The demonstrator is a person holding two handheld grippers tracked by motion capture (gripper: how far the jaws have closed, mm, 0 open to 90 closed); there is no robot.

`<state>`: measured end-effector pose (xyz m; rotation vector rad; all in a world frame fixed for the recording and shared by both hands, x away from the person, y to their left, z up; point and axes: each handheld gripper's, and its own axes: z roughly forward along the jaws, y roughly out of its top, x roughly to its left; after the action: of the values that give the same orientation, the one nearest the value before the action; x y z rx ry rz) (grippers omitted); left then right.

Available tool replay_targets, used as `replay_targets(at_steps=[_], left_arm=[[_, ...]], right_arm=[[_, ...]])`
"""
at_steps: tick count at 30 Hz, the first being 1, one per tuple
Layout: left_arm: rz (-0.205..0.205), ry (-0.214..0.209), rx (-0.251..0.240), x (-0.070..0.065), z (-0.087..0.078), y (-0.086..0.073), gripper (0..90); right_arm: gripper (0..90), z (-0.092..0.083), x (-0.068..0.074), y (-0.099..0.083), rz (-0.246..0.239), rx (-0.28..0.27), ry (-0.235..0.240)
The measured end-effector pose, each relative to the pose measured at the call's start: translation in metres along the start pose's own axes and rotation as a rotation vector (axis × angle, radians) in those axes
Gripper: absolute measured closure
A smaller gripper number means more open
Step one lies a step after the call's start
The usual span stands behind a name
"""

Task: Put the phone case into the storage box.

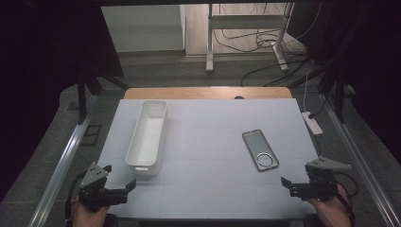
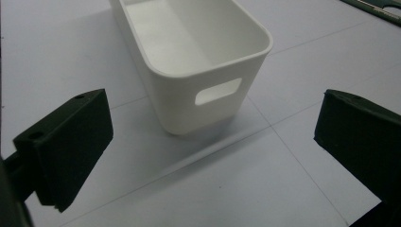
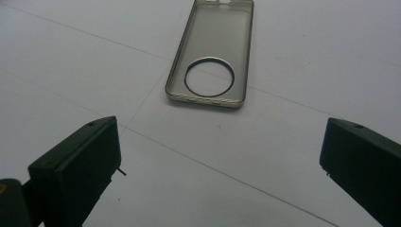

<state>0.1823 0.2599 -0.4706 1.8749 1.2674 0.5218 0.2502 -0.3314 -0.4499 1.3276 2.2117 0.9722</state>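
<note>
Bin (image 2: 189, 56) far end cut off, top edge

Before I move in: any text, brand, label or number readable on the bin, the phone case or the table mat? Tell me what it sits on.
None readable.
White bin: plain walls and a bare handle cutout, no label or brand.
Clear phone case: a dark ring on its back, no lettering.
White table mat: thin grid lines, no print.
Power strip at the table's right edge: too small to read any marking.

Each hand-held gripper – left (image 1: 119, 181), right (image 1: 297, 185) – black, blocky jaws, grey three-cornered top plate, black trailing cable
</note>
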Motion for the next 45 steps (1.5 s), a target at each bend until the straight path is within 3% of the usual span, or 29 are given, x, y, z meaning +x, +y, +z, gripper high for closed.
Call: replay_targets(at_steps=[45], left_arm=[[0.013, -0.006, 0.011, -0.001, 0.000, 0.000, 0.0]], right_arm=[[0.0, 0.011, -0.003, 0.013, -0.021, 0.047, 0.053]])
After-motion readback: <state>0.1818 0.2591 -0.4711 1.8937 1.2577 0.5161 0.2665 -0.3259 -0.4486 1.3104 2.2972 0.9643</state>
